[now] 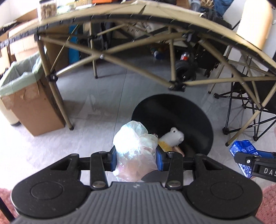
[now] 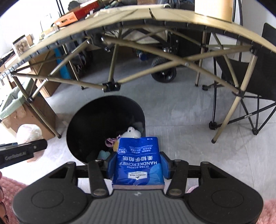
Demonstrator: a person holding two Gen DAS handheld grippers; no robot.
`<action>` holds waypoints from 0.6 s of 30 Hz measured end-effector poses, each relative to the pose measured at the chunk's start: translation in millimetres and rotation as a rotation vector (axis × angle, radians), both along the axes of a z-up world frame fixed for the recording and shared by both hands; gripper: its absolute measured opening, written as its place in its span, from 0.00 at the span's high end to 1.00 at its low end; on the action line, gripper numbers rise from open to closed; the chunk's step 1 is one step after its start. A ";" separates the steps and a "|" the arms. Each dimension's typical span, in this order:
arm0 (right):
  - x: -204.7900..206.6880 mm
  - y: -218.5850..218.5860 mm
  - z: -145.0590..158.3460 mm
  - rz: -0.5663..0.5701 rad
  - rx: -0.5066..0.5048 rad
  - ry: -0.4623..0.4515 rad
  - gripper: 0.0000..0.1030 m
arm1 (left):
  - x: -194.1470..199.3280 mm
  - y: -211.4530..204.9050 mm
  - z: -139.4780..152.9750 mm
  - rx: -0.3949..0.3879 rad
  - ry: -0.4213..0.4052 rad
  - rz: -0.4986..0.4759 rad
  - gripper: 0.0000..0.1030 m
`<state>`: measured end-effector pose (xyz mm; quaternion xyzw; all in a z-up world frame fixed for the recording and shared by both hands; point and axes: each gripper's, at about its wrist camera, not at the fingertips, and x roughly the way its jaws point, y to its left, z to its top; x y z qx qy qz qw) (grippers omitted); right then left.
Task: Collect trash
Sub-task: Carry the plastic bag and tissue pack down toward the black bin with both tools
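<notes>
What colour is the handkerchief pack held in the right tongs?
Blue with white lettering: the handkerchief pack shows best in the right wrist view, clamped in the right tongs.

A tan folding table stands over grey floor, cardboard box (green-lined) beside it.

"ULTRA-STRONG HANDKERCHIEF" and "100%" on blue tissue pack; "GenRobot.AI" on left gripper.

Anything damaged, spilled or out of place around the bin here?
The cardboard box lined with a green bag, left of the folding table, has its outer paper torn near the top. Nothing is spilled around the black bin; the floor beside it looks clean.
</notes>
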<state>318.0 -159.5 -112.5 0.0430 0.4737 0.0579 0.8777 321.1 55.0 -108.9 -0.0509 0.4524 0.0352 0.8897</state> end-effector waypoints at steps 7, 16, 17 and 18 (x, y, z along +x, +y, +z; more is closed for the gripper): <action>14.0 -1.0 -19.7 0.006 0.004 0.050 0.51 | 9.5 24.2 -21.8 -0.019 0.079 0.068 0.59; 30.7 10.1 -26.2 0.031 -0.007 0.069 0.51 | 14.3 24.4 -23.1 -0.054 0.090 0.055 0.59; 33.0 11.8 -27.0 0.035 -0.009 0.071 0.51 | 14.7 24.5 -23.0 -0.056 0.090 0.053 0.59; 35.5 14.7 -27.5 0.041 -0.011 0.072 0.51 | 15.0 24.4 -22.7 -0.059 0.090 0.052 0.59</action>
